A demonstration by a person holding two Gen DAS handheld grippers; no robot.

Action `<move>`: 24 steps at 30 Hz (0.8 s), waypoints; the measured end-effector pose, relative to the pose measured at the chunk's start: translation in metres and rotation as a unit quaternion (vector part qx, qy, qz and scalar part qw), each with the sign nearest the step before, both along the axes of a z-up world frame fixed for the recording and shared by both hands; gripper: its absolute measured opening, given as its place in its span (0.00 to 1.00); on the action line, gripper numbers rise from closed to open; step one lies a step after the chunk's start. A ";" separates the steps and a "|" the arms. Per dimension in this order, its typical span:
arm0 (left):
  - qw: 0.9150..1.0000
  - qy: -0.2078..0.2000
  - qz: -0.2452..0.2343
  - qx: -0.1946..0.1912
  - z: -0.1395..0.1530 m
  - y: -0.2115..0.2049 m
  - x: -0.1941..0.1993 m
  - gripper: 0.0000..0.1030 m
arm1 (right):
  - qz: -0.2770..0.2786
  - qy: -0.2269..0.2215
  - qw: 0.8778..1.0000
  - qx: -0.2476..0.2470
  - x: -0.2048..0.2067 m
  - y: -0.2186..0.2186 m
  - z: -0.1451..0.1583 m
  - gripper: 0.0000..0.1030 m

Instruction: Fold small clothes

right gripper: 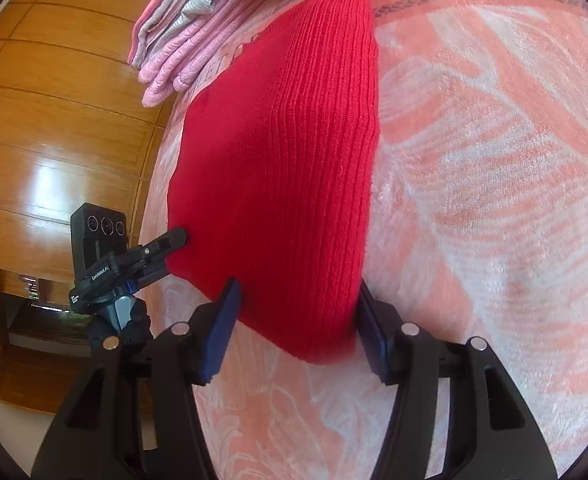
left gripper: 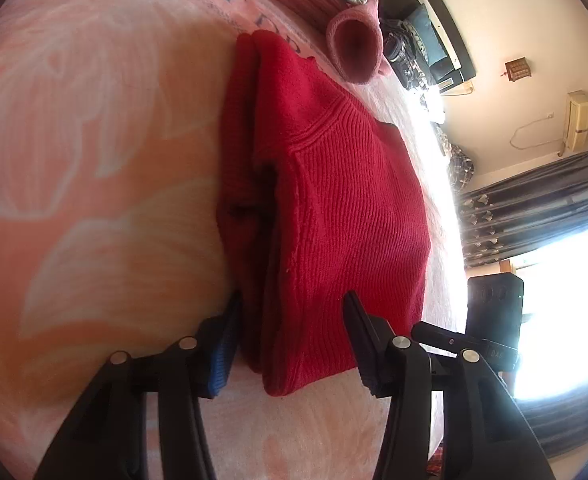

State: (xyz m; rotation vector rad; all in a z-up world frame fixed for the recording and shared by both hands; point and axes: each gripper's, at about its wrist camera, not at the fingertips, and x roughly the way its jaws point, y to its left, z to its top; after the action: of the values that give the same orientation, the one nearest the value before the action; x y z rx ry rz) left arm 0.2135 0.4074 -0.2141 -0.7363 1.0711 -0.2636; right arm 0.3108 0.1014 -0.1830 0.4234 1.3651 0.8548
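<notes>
A folded red knit sweater [left gripper: 334, 184] lies on a pink flowered blanket [left gripper: 93, 160]. My left gripper [left gripper: 291, 300] is open, its two fingers straddling the sweater's near folded edge with the layers between them. In the right wrist view the same red sweater [right gripper: 277, 168] shows its ribbed side. My right gripper [right gripper: 298, 288] is open too, a finger on either side of the sweater's near corner. The left tool's black finger [right gripper: 175, 238] touches the sweater's far edge there.
A stack of folded pink and striped clothes [right gripper: 181, 44] and a pink rolled cuff [left gripper: 356, 46] lie beyond the sweater. A wooden wardrobe [right gripper: 53, 120] stands past the bed edge. Dark curtains [left gripper: 534, 208] and a bright window lie on the other side.
</notes>
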 end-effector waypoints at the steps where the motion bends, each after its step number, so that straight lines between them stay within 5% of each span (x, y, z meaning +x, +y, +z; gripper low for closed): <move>1: 1.000 -0.003 -0.004 0.001 0.000 -0.003 0.003 0.57 | 0.001 -0.002 1.000 0.000 -0.001 0.001 0.000 0.55; 6: 1.000 -0.009 -0.015 0.010 0.001 -0.014 0.009 0.54 | 0.000 -0.006 1.000 0.005 -0.001 0.003 -0.003 0.51; 8: 1.000 0.003 -0.009 -0.014 -0.007 -0.011 0.010 0.21 | 0.002 -0.012 1.000 0.005 -0.003 0.001 -0.004 0.35; 11: 0.999 0.001 0.002 -0.043 -0.010 -0.004 0.008 0.17 | 0.004 -0.012 1.000 0.018 -0.005 -0.003 -0.003 0.17; 17: 0.997 -0.012 -0.012 -0.071 0.008 -0.006 -0.009 0.16 | 0.026 -0.018 0.999 0.025 -0.024 -0.015 0.020 0.15; 21: 0.998 0.020 -0.020 -0.059 -0.016 -0.011 -0.016 0.17 | 0.044 -0.016 0.998 -0.031 -0.038 -0.012 0.005 0.15; 24: 0.995 0.028 -0.023 -0.090 -0.020 -0.005 -0.012 0.19 | 0.044 -0.001 0.999 -0.029 -0.034 -0.012 -0.006 0.18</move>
State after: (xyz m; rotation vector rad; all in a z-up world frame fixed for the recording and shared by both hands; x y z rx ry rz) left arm 0.2020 0.4020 -0.2344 -0.8842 1.1276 -0.3845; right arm 0.2771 0.0889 -0.1888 0.3195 1.4109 0.8865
